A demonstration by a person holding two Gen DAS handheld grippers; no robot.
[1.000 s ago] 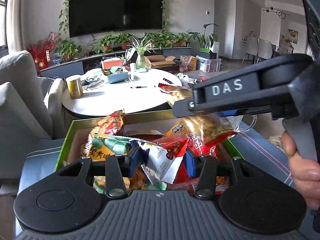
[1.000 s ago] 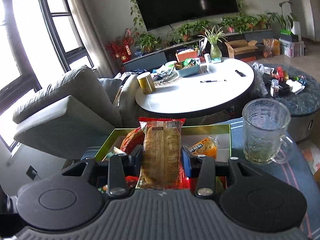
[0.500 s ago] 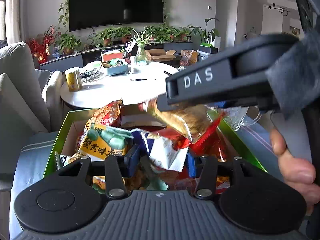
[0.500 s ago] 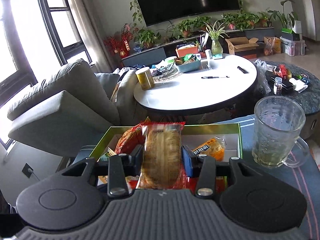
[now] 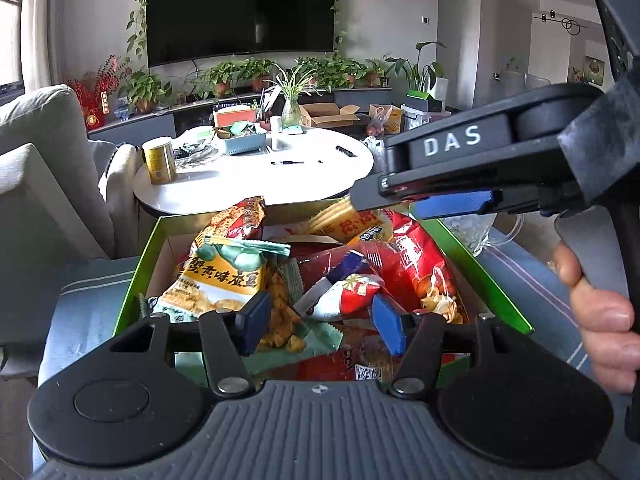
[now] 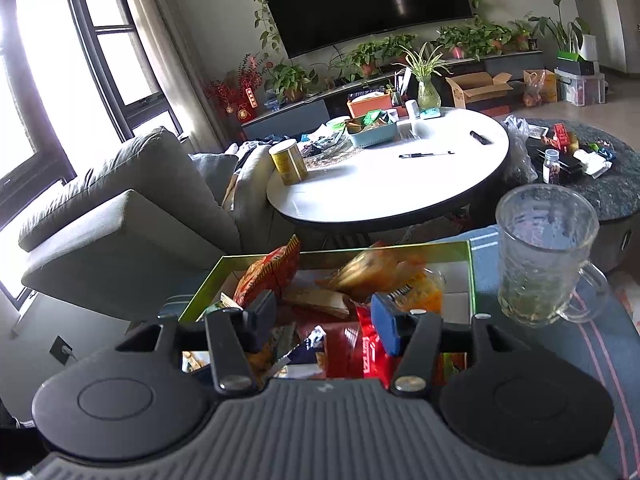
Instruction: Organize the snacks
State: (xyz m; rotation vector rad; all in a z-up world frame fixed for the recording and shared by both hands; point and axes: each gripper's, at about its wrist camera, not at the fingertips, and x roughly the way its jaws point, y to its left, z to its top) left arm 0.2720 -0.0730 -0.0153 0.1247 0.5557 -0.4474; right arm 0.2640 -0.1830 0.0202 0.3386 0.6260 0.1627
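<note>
A green-rimmed box (image 5: 132,284) (image 6: 471,276) holds a heap of snack packets. My left gripper (image 5: 320,322) is open just above the heap, over a white and red packet (image 5: 340,294) and beside a yellow packet (image 5: 224,280). My right gripper (image 6: 320,326) is open and empty over the box; it also shows from the side in the left wrist view (image 5: 432,200). The biscuit packet (image 6: 376,272) it carried lies blurred at the far side of the box, also seen in the left wrist view (image 5: 336,220).
A glass mug (image 6: 544,256) stands right of the box on a blue striped cloth (image 6: 600,344). A round white table (image 6: 392,176) with a yellow tin (image 6: 288,162) is beyond. A grey sofa (image 6: 120,216) is at the left.
My right gripper opened and let go of the biscuit packet, which dropped into the far part of the box. My left gripper has risen and tilted down slightly.
</note>
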